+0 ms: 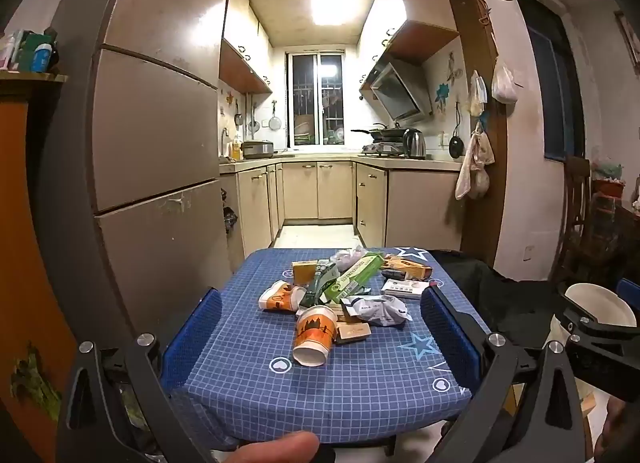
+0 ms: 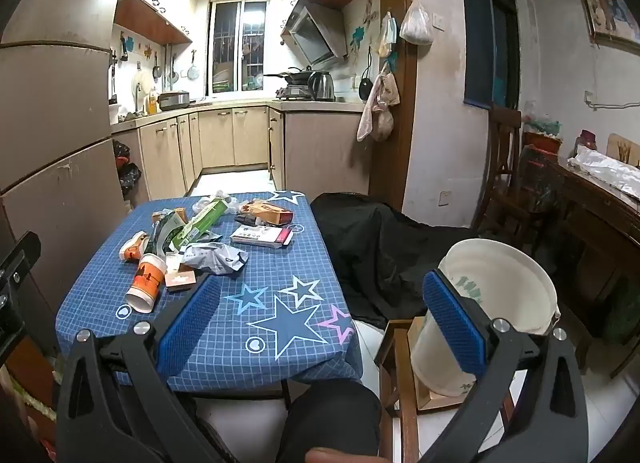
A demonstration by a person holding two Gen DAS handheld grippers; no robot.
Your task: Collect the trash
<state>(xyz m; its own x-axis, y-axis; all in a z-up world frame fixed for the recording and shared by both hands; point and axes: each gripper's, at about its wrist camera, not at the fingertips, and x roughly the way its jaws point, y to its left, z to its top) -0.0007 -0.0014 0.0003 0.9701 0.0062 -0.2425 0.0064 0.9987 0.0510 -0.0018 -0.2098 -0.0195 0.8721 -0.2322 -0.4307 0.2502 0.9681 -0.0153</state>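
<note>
A pile of trash lies on the blue checked tablecloth (image 1: 248, 375): an orange paper cup (image 1: 314, 337) on its side nearest me, a second orange cup (image 1: 278, 297), a green box (image 1: 354, 277), a crumpled grey wrapper (image 1: 378, 309), a white box (image 1: 402, 289) and small cartons. In the right wrist view the near cup (image 2: 146, 283), wrapper (image 2: 216, 257) and white box (image 2: 260, 235) show too. My left gripper (image 1: 320, 337) is open and empty, short of the pile. My right gripper (image 2: 320, 315) is open and empty, between the table and a white bucket (image 2: 500, 283).
The bucket stands on a wooden stool (image 2: 394, 347) right of the table. A black cloth-covered object (image 2: 372, 239) sits behind it. A tall fridge (image 1: 156, 135) stands at the left. A dark wooden sideboard (image 2: 592, 215) and chair (image 2: 502, 167) are at the right.
</note>
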